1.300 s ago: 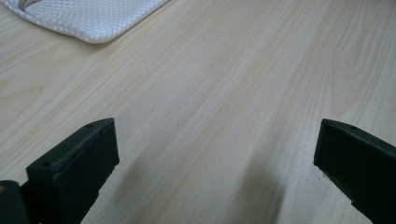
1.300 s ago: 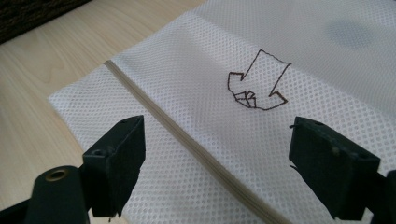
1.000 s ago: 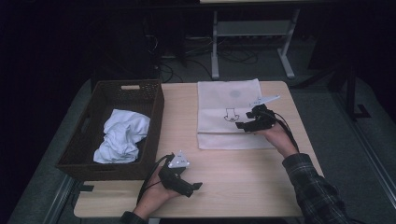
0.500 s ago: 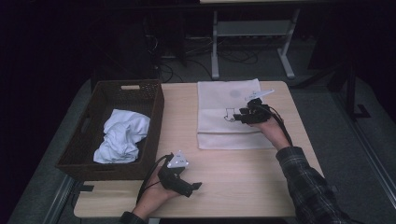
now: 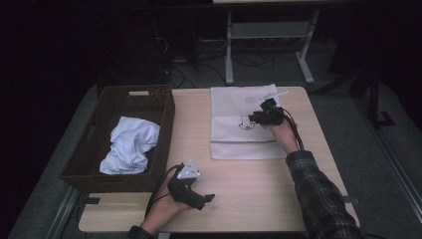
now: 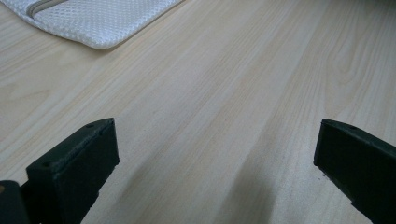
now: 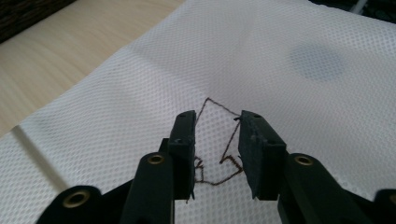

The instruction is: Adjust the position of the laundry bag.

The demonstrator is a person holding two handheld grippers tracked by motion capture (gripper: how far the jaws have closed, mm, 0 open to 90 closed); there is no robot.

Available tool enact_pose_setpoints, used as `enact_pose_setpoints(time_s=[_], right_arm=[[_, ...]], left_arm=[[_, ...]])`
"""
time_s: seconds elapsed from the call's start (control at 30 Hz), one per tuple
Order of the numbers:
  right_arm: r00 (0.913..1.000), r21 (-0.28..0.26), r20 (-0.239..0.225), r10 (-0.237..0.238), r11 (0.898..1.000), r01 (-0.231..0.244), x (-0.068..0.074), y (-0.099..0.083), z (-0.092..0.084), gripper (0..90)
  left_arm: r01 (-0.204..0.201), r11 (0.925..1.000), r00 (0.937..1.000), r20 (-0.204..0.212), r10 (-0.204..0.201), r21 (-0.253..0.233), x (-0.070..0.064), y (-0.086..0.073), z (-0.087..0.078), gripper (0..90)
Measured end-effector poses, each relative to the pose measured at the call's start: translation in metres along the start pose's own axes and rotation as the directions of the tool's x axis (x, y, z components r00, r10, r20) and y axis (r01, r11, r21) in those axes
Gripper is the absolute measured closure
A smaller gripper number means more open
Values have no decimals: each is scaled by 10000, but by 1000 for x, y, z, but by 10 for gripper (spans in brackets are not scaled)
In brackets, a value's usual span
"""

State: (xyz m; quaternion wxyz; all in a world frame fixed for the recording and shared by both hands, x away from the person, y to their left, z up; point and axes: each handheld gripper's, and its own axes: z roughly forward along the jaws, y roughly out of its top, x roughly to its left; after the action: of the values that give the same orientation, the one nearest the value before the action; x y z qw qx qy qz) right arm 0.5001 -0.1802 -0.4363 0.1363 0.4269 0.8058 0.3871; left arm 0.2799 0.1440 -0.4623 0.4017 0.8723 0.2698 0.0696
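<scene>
A white mesh bag (image 5: 234,137) lies flat on the far right half of the wooden table (image 5: 249,184). It bears a thin dark outline drawing (image 7: 212,105) and a grey round mark (image 7: 314,62). My right gripper (image 5: 250,119) sits low over the drawing, pointing left. Its jaws have just been closing and now stand a narrow gap apart (image 7: 217,122), with flat mesh (image 7: 140,79) showing between them and nothing pinched. At the table's near edge my left gripper (image 5: 206,199) rests with its jaws wide open (image 6: 217,140) over bare wood. A corner of the bag (image 6: 93,23) shows beyond them.
A dark woven basket (image 5: 166,124) stands on the left part of the table with a crumpled white cloth (image 5: 129,144) inside. Metal frame legs (image 5: 229,59) and cables stand on the floor behind the table.
My right gripper has moved left across the bag onto the drawing, and its jaws have narrowed. The left gripper has stayed put.
</scene>
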Motion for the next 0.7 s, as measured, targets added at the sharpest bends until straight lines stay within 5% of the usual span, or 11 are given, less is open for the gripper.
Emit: enact_pose_setpoints(time_s=[0.23, 0.7], right_arm=[[9987, 80, 471, 211, 9997, -215, -6, 9, 17, 779], [9984, 609, 491, 298, 9976, -327, -8, 13, 40, 892]], left_arm=[[36, 10000, 10000, 7, -36, -40, 0, 0, -1, 0], [56, 10000, 10000, -38, -56, -78, 0, 0, -2, 0]])
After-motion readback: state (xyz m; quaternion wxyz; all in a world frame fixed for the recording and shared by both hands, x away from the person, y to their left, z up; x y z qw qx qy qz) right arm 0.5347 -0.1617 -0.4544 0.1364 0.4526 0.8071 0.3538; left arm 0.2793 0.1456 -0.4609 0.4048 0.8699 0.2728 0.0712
